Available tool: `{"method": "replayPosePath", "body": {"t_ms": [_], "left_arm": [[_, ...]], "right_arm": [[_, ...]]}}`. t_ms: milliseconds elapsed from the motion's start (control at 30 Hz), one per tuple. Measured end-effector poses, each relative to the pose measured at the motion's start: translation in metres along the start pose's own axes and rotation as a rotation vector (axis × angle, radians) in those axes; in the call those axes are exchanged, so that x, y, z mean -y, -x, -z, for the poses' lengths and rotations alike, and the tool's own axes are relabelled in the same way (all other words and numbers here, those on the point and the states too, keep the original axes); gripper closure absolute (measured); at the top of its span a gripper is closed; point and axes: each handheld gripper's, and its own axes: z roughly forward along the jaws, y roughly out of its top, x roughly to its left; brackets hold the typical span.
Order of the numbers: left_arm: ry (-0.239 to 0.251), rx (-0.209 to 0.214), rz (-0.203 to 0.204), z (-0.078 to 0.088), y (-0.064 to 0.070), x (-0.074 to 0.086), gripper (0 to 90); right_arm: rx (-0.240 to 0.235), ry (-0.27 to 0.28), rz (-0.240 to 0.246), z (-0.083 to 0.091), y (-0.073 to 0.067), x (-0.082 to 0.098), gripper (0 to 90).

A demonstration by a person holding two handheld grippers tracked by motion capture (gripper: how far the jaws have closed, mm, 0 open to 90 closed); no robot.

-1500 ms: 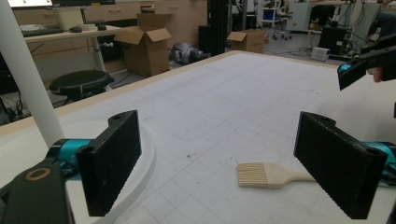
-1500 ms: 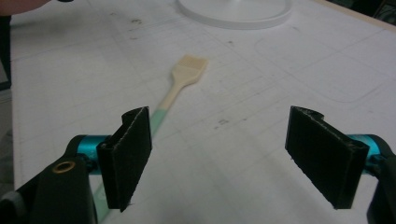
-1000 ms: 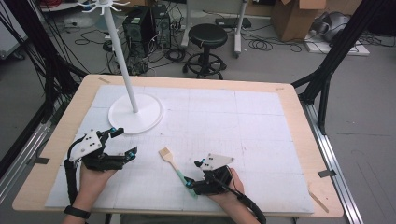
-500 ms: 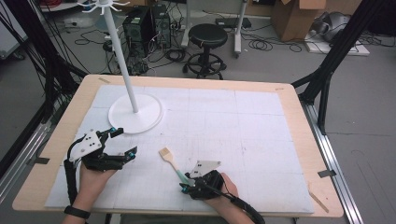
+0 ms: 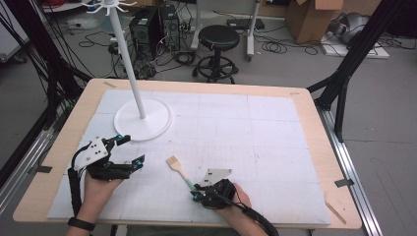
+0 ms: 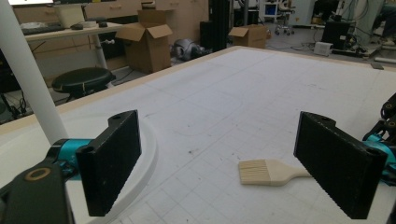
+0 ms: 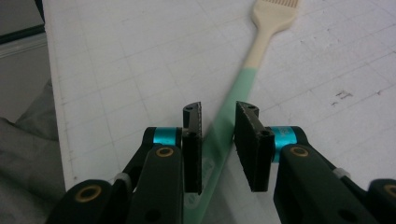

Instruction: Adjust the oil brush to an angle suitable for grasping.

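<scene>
Between the right gripper's (image 7: 218,140) just-closing jaws lies the brush's green handle (image 7: 224,130); left gripper (image 6: 233,172) spread, bristles ahead.

I see a white stand (image 5: 142,120) on the tabletop (image 5: 305,113), a black stool (image 5: 220,37) and cardboard boxes (image 5: 307,17) behind.

brush (image 7: 243,79): cream head, mint-green handle | mat (image 5: 275,128): white, faint grid | stand (image 5: 142,118): white | stool (image 5: 220,35): black
</scene>
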Motion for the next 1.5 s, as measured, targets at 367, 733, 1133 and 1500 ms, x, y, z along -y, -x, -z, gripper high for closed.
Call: {"method": "replayPosePath", "body": {"t_ms": [367, 733, 1133, 1500], "left_arm": [[0.000, -0.005, -0.001, 0.000, 0.000, 0.001, 15.4], [-0.002, -0.004, -0.003, 0.000, 0.000, 0.001, 15.4], [0.006, -0.001, -0.006, -0.001, 0.000, 0.000, 15.4], [0.017, 0.003, -0.012, -0.002, 0.000, 0.000, 15.4]], "right_arm": [[0.026, 0.007, 0.016, 0.004, 0.008, 0.001, 78.5], [0.005, 0.092, 0.013, 0.018, 0.023, -0.001, 78.9], [-0.211, 0.139, 0.061, 0.016, 0.039, -0.007, 78.9], [-0.259, 0.132, 0.088, -0.010, 0.041, -0.023, 78.9]]}}
